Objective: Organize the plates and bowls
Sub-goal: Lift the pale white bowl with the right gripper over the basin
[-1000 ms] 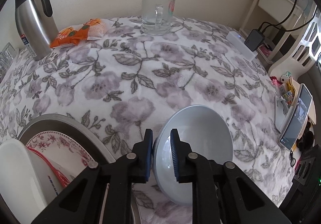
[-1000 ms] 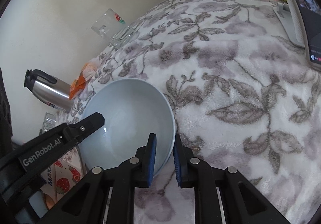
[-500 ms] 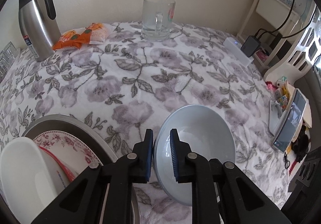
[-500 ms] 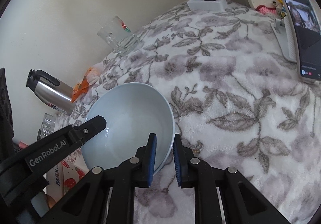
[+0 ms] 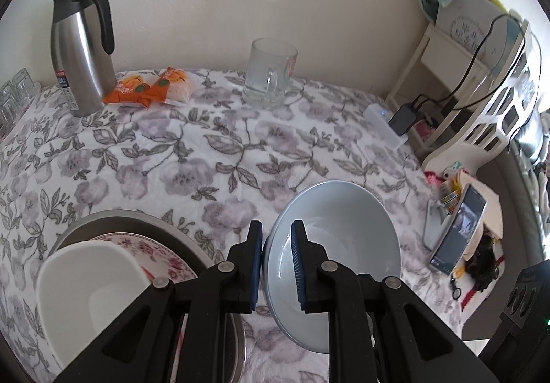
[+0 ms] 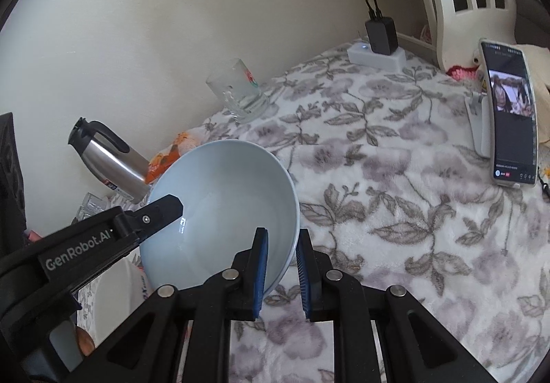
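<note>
Both tools pinch the pale blue ceramic bowl (image 5: 338, 242) by opposite rims: left tool (image 5: 276, 266) on one edge, right tool (image 6: 280, 271) on the other, jaws narrow around the wall. I judge the bowl is clear of the floral-clothed table (image 5: 192, 156), tilted between them. I'd hold both grips level and matched so the rim doesn't twist out. Beside it, the grey metal basin (image 5: 113, 220) holds a pink-flowered plate (image 5: 151, 245) and white square bowl (image 5: 86, 280). Open cloth lies ahead; the glass mug (image 5: 270, 74) and propped phone (image 6: 510, 115) stand well apart.
</note>
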